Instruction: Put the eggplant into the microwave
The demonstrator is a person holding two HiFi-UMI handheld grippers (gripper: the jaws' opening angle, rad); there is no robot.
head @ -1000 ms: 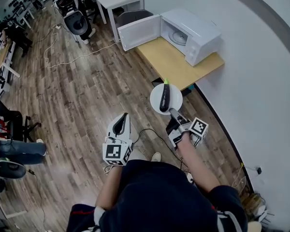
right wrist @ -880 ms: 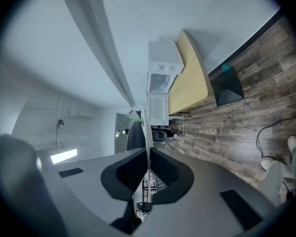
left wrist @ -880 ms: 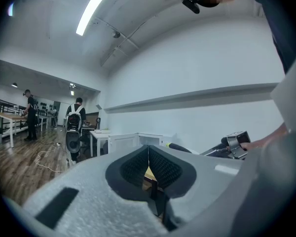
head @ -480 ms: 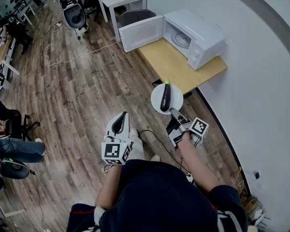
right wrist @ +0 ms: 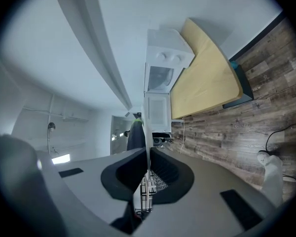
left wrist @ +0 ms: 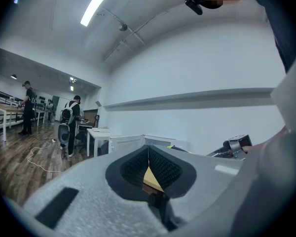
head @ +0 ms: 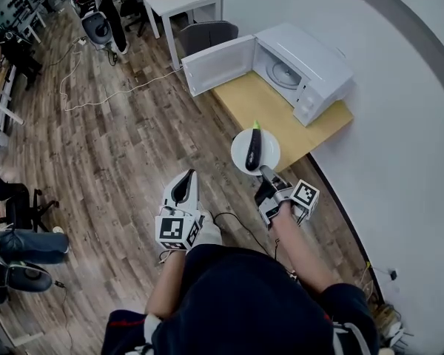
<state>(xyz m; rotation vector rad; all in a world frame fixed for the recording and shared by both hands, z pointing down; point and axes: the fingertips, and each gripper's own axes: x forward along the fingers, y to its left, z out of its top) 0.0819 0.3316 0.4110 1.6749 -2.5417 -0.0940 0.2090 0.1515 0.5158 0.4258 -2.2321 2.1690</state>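
The right tool pinches the near rim of a white plate. The eggplant lies loose across the plate's middle, green stem toward its far edge, carried just short of the wooden surface. The left tool is pressed together on nothing. The microwave stands at the surface's far end, its door swung wide. The plate likely needs holding level, since the eggplant could roll. The free left tool could steady the opposite rim.
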